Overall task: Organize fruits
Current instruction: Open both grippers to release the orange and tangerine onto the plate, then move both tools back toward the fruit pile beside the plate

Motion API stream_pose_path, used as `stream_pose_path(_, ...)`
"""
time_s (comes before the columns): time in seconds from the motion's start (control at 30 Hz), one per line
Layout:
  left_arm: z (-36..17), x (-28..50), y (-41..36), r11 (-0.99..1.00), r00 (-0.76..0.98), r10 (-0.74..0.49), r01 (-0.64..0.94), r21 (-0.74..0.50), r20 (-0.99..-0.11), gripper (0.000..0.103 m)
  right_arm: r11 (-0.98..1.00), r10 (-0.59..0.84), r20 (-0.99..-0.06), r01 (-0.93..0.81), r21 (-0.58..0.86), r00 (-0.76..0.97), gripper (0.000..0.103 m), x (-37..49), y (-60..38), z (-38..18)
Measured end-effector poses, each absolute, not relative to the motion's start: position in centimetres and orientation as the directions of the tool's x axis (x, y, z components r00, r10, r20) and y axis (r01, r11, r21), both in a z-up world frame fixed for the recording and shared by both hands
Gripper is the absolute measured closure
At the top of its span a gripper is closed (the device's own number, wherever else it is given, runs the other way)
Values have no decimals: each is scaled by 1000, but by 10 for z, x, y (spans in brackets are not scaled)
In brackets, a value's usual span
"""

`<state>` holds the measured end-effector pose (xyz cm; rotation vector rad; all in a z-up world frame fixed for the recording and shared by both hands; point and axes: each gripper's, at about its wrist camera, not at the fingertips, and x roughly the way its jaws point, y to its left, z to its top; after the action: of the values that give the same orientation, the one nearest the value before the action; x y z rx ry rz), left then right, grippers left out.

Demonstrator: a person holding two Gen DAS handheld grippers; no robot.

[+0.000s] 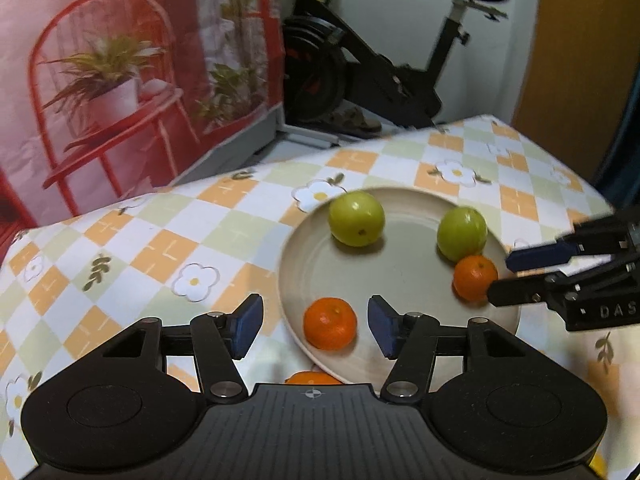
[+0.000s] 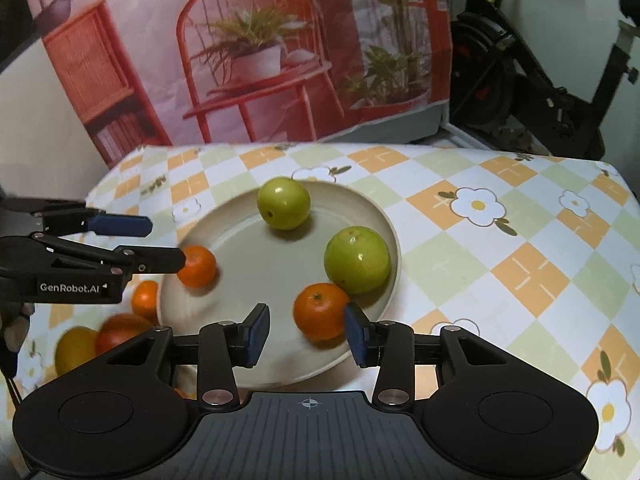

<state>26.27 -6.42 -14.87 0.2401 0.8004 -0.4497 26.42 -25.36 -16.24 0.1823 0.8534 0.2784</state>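
We work over a table under a checked, flower-printed cloth, with a beige plate on it. On the plate lie two green fruits and two oranges. Our left gripper stands released around the near orange, pads clear of it on both sides. Our right gripper is unclenched; its right pad seems to touch the other orange, its left pad apart. More oranges lie off the plate on the cloth.
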Motion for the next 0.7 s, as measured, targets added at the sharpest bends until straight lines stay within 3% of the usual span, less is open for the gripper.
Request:
stream_pose_path(0.27,-126,238,-43,936,666,-276,352,-34,-693,42,934,323,-655,-118,337,683,63,239,-265,-147)
stream_pose_path(0.7,-86,202,-14,971,794,-222,235,-50,-566,38,951,306,-640,-193,242,705,63,217,-253,-108)
